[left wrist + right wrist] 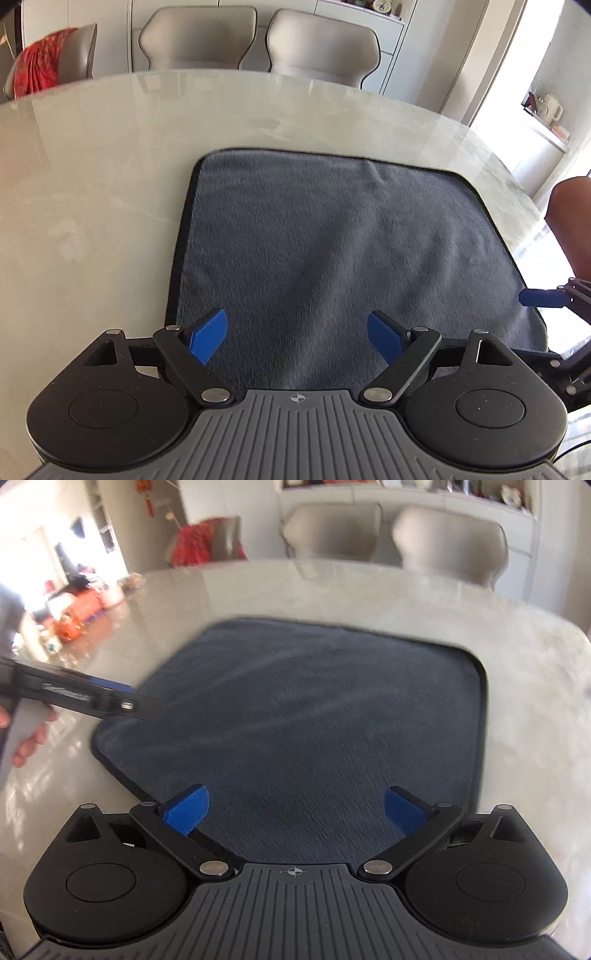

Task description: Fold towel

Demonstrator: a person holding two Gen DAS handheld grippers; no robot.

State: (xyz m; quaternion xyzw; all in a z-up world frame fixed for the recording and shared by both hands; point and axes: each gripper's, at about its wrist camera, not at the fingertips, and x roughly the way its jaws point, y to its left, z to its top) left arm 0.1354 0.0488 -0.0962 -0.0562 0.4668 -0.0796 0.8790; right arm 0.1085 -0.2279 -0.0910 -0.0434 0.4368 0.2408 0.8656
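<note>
The left gripper [297, 338], jaws wide and empty, hangs over the towel's [332, 236] near left part; the towel fills mid-frame, flat on the table [92, 177]. The right gripper [297, 810], equally spread and empty, covers the near right. The near hem hides beneath both.

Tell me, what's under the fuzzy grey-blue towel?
The fuzzy grey-blue towel lies flat on a pale glossy table, which shows all around it. Anything beneath the cloth is covered.
</note>
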